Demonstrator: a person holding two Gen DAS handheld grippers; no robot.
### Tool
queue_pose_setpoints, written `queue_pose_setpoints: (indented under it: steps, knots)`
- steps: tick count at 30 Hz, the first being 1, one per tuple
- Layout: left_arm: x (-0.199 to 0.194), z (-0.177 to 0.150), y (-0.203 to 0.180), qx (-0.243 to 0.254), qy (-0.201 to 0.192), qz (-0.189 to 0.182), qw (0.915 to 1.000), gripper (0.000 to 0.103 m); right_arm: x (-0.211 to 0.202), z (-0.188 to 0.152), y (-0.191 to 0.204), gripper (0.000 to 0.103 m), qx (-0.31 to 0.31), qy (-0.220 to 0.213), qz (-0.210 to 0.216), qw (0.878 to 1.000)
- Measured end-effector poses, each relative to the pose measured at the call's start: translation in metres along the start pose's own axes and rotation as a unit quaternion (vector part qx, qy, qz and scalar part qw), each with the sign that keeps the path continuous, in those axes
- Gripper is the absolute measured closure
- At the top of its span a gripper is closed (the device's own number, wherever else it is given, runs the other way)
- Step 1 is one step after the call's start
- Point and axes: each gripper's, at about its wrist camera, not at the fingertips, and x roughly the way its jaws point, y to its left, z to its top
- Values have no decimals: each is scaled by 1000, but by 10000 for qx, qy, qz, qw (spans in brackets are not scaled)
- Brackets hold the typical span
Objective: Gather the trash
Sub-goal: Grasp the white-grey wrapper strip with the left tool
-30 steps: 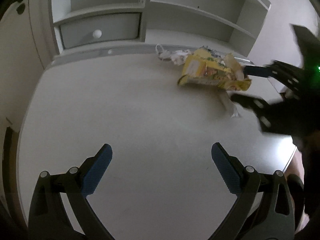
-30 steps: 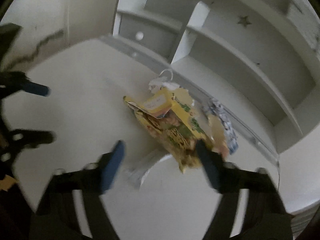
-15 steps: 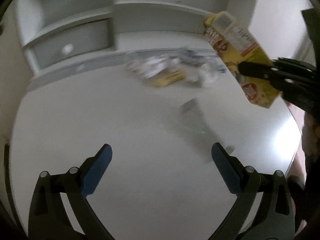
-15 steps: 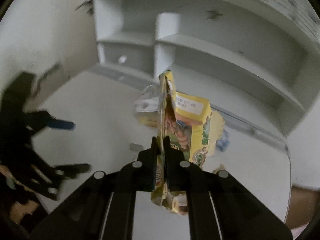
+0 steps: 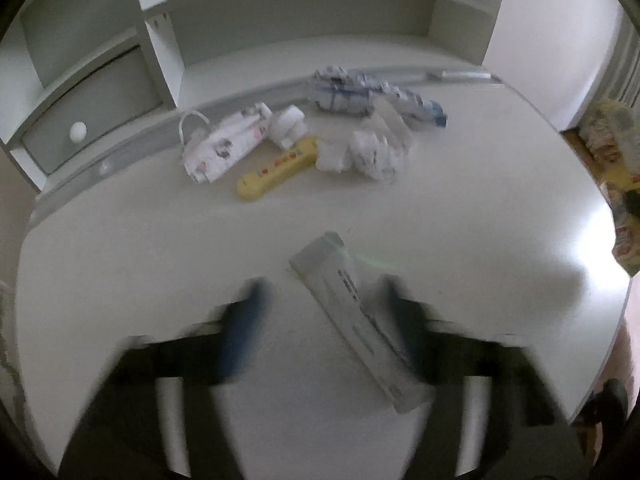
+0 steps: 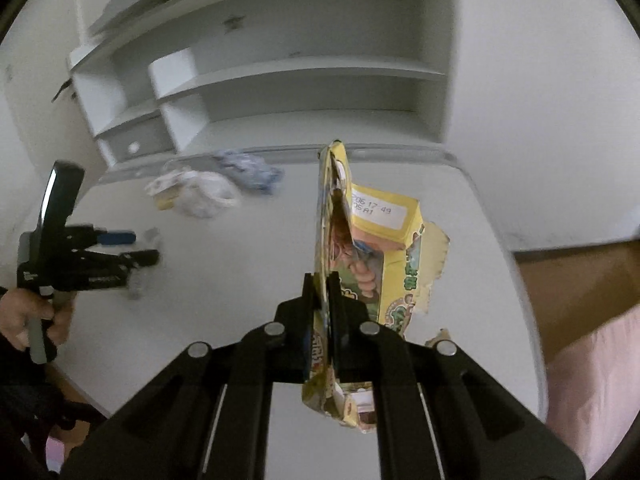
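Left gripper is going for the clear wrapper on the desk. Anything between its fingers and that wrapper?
Nothing visible. The left gripper, jaws apart though blurred, already has the clear wrapper lying flat between its fingers, on bare desk.

The right hand-held gripper (image 6: pixel 321 300) has lifted the yellow box (image 6: pixel 374 248); the left one (image 5: pixel 320 308), blurred, seemingly straddles the wrapper (image 5: pixel 352 320).

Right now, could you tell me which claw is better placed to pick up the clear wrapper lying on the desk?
Left. The left claw is open with the clear wrapper lying between its fingers. The right claw is shut on the yellow carton.
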Motion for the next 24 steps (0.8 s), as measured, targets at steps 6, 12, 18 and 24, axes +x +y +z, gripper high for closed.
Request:
queue_pose_setpoints:
  steps: [6,12,18,24]
  knots:
    - [-14,13,-47,412,-268,-435,9978,91,-47,-38,-68,95,824,-277,-510,9949]
    - [-32,40,-168,1202,-575,-1580,9784,91,-90,-97,-150,95,1944,-421,-1254,9720]
    - [-43,25,-338,2458,-547,-2842,9251,90,-118,-175,-225,95,3127,-321,-1835,9314]
    - [-11,-20,-476,3406,123,-3586,8691,90,-124,-249,-290,95,4142,3,-2214,8828]
